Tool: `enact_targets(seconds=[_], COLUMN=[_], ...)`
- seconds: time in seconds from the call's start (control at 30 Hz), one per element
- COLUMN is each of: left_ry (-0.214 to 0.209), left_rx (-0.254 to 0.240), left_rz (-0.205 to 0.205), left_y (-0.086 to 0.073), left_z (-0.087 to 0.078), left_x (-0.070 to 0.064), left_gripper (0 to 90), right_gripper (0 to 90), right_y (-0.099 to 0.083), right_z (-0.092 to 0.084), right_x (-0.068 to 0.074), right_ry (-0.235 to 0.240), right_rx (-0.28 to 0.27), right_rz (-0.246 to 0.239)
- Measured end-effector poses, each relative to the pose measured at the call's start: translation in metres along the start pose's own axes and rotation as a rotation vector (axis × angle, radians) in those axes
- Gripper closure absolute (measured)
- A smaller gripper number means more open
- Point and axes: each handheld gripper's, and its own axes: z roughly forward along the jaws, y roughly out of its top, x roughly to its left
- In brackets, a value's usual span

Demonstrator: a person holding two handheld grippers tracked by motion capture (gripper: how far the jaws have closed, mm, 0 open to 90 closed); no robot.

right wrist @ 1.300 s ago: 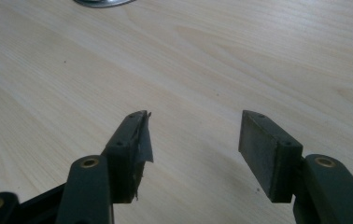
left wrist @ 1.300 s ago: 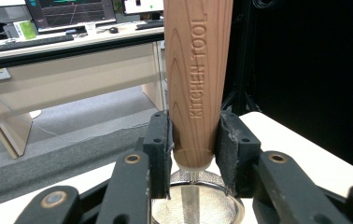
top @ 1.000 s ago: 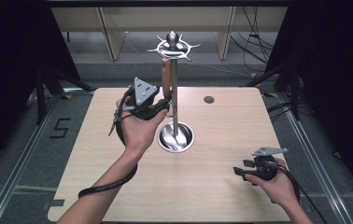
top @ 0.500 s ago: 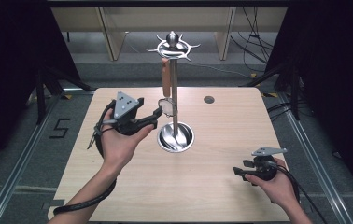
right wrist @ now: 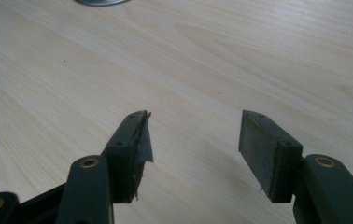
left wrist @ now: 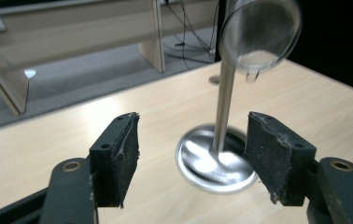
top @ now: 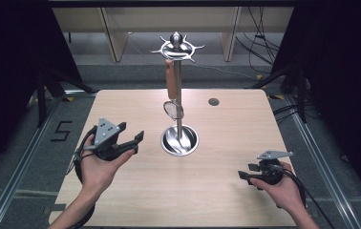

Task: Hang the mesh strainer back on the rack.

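Strainer hangs on the stand, both grippers empty

The left gripper (top: 133, 141) has just spread its fingers, nothing between them, left of the stand (top: 177, 95); the wooden-handled strainer (top: 171, 93) hangs from its top hooks. The right gripper (top: 245, 172) rests released on the tabletop (top: 226, 143).

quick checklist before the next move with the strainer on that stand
1. Strainer hanging from the stand's top hooks by its wooden handle: ok.
2. Left tool open, nothing between its pads; its jaws have just been opening: ok.
3. Left tool clear of the stand pole, on the pole's left in the high view: ok.
4. Stand base flat on the table: ok.
5. Right tool open and empty above bare table: ok.
6. Handle fully seated on its hook: cannot tell, too small.
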Motion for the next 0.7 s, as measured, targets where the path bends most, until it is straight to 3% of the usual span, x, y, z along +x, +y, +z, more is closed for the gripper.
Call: enact_targets(seconds=[0.07, 0.27, 0.3, 0.33, 0.37, 0.43, 0.5, 0.57, 0.7], left_ry=[0.02, 0.075, 0.06, 0.052, 0.049, 0.04, 0.054, 0.071, 0.064], left_rx=[0.015, 0.098, 0.129, 0.146, 0.147, 0.14, 0.126, 0.121, 0.146], left_rz=[-0.011, -0.021, -0.049, -0.074, -0.088, -0.098, -0.104, -0.096, -0.126], left_y=[-0.024, -0.086, -0.095, -0.099, -0.101, -0.102, -0.101, -0.101, -0.106], left_z=[-0.001, 0.001, 0.001, 0.0, 0.0, 0.002, 0.003, 0.005, 0.006], left_x=[0.008, 0.024, 0.026, 0.028, 0.03, 0.034, 0.038, 0.04, 0.045], left_gripper=[35.0, 36.5, 36.6, 36.6, 36.9, 36.9, 36.8, 37.0, 38.3], right_gripper=[43.4, 43.4, 43.4, 43.4, 43.4, 43.5, 43.5, 43.5, 43.6], right_y=[0.0, 0.0, 0.0, 0.001, 0.001, 0.002, 0.002, 0.003, 0.003], right_z=[-0.001, 0.0, -0.001, -0.001, -0.001, -0.001, -0.001, -0.004, -0.003], right_x=[0.002, 0.0, 0.001, 0.003, 0.002, 0.002, 0.001, 0.0, 0.0], right_ry=[-0.006, -0.005, 0.0, 0.002, 0.003, 0.001, 0.004, 0.002, 0.004], right_rx=[0.014, 0.013, 0.015, 0.021, 0.015, 0.024, 0.024, 0.06, 0.047], right_rz=[0.024, 0.009, 0.022, 0.042, 0.028, 0.02, 0.019, 0.008, 0.015])
